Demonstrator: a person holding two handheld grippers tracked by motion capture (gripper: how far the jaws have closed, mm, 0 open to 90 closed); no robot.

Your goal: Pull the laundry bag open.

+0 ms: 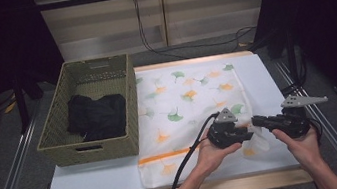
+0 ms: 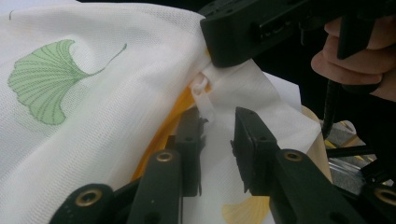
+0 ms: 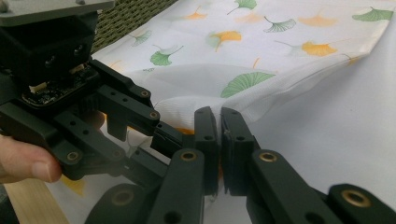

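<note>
**Working the zipper at the corner of the leaf-print bag**

Pinching the near right corner of the leaf-print bag (image 1: 187,117), my right claw (image 3: 219,140) is clenched on the white fabric, its jaws pressed together with cloth between them. The bag lies flat on the table (image 1: 93,181), just beside the woven basket (image 1: 62,140), which holds a dark garment (image 1: 96,116). My left claw (image 2: 218,140) faces the same corner with its jaws parted; the small white zipper pull (image 2: 201,95) hangs just ahead of the gap, and neither pad presses on it. An orange band (image 1: 165,155) marks the zipper edge.

I judge the step in hand to be catching the pull while the right claw anchors the corner, so the zipper can then be run along the edge. The next move calls for easing the left claw forward until the tab sits between the pads, then closing on it. The tab is small and limp, so it may slip aside; the right claw should keep the fabric taut.
</note>
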